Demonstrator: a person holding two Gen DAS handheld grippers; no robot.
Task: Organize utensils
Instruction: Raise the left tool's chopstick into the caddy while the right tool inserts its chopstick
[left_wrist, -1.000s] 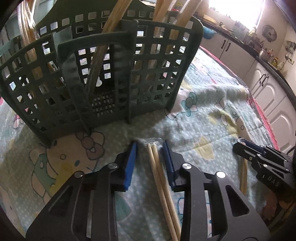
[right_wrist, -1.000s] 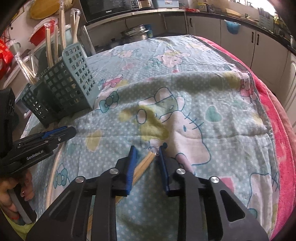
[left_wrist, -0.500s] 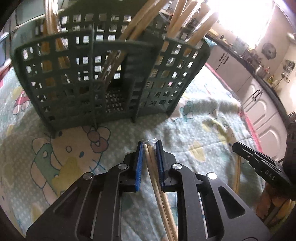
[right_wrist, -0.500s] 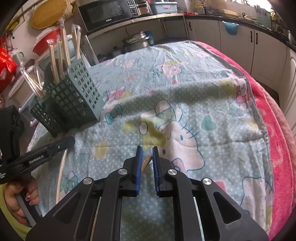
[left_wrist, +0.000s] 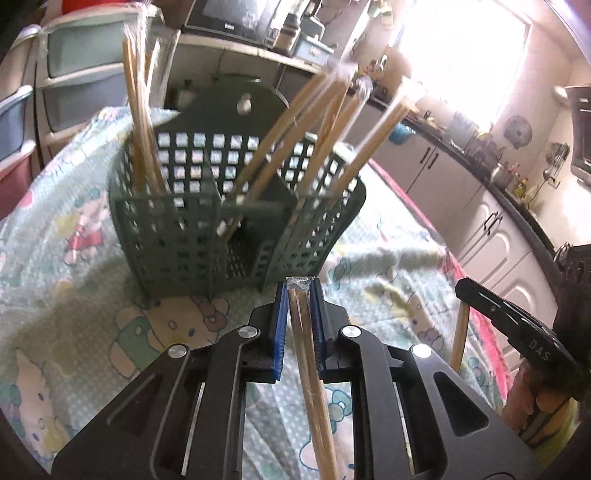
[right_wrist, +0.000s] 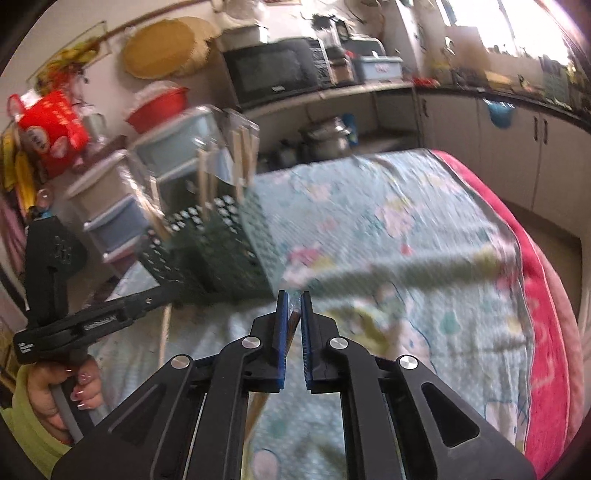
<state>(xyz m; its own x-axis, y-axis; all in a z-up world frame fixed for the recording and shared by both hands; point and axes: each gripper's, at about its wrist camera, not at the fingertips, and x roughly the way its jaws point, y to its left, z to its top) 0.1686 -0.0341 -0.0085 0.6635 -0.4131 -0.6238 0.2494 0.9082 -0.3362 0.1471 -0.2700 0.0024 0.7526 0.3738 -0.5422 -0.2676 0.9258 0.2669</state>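
both jaws now clamped | chopstick pairs (left_wrist: 301, 325) (right_wrist: 294, 318) lifted | caddy (left_wrist: 236, 229) farther

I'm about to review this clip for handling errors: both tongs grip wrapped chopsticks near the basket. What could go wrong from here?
1. The left tongs pinch the plastic-wrapped wooden chopstick pair only near its tip, so the long tail may swing or slip.
2. The dark green slotted plastic basket already holds leaning chopsticks; a new pair could snag on them.
3. The right tongs also hold a wrapped pair close by, so the two could collide.
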